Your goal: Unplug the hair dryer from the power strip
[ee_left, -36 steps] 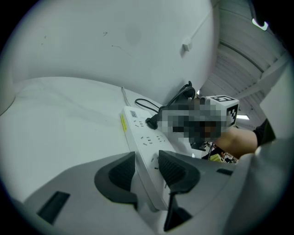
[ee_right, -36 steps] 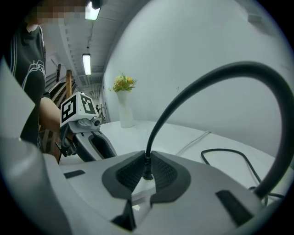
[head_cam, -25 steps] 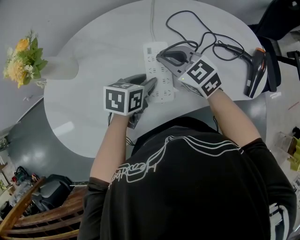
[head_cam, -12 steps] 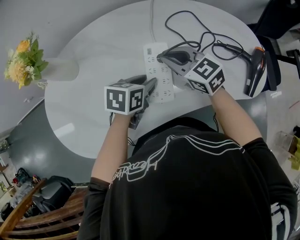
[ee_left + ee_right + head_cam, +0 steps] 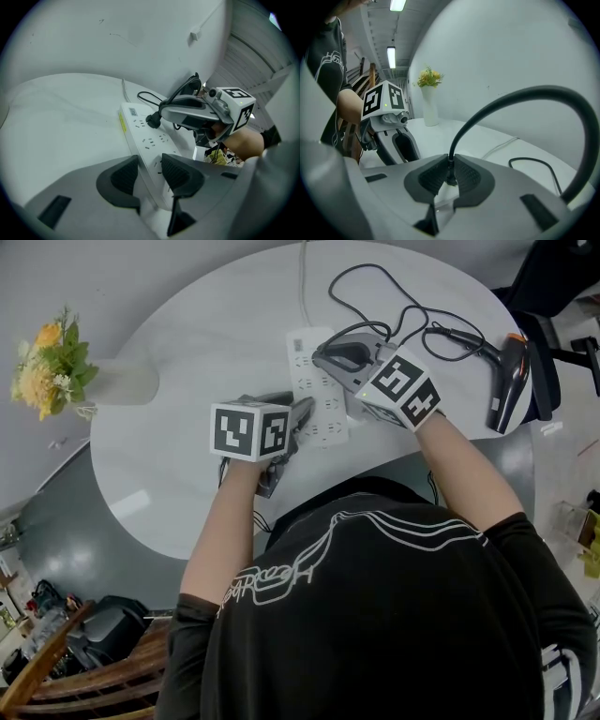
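Here, a vase of flowers [image 5: 117,379] stands at nine o'clock on the tabletop [image 5: 206,352]. My left tongs [image 5: 302,416] clamp the near end of the white power strip [image 5: 309,371], which lies near the middle. My right tongs [image 5: 323,354] are closed on the black plug [image 5: 153,121], seated in the strip's far half. Its cord [image 5: 412,310] loops to the hair dryer [image 5: 511,381] at two o'clock.

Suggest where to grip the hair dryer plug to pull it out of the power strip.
Grip the plug low, against the power strip, from straight above: it stands upright in its socket, cord arching off the top. The right gripper pinches the neck where cord meets plug; lower would likely hold better.
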`<state>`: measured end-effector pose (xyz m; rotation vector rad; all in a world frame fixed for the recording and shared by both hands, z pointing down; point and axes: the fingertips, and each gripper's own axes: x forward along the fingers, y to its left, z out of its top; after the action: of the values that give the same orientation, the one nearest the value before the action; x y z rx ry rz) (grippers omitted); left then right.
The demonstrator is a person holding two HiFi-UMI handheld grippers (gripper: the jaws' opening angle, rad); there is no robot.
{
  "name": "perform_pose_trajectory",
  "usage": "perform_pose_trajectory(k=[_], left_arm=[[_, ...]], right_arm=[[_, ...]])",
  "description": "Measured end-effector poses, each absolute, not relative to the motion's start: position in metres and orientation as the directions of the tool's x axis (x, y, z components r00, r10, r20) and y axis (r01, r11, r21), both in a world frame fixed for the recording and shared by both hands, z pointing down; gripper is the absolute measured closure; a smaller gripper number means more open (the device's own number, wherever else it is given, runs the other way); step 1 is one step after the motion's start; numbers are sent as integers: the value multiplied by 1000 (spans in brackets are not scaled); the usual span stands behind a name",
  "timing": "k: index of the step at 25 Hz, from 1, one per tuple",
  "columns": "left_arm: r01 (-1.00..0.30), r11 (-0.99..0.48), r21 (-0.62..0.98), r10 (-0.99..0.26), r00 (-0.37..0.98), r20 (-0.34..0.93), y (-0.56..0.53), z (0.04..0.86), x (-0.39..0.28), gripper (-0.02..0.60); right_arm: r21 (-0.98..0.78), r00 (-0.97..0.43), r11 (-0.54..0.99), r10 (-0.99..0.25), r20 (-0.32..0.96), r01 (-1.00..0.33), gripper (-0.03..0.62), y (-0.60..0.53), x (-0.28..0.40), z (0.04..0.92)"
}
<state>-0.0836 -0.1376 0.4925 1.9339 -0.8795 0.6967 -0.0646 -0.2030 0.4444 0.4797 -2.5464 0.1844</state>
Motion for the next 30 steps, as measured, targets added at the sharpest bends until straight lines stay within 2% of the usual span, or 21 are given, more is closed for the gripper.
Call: perform_pose_trajectory(k=[12, 23, 27, 30], left_arm=[[-800, -310, 514, -325, 597, 733, -137, 492, -84, 433], [-791, -352, 500, -252, 595, 764, -138, 493, -81, 428], [-789, -345, 509, -259, 601, 756, -140, 493, -80, 425], [-784, -331, 525, -265, 611, 746, -139, 493, -81, 425]], right_arm=[[-31, -820, 937, -287, 495, -347, 569, -202, -56, 443], [11, -792, 922, -339, 507, -387, 569, -200, -64, 440], [6, -884, 920, -379, 273, -392, 569, -211, -70, 377], [38, -875, 912, -402, 270, -407, 569, -230, -63, 357]])
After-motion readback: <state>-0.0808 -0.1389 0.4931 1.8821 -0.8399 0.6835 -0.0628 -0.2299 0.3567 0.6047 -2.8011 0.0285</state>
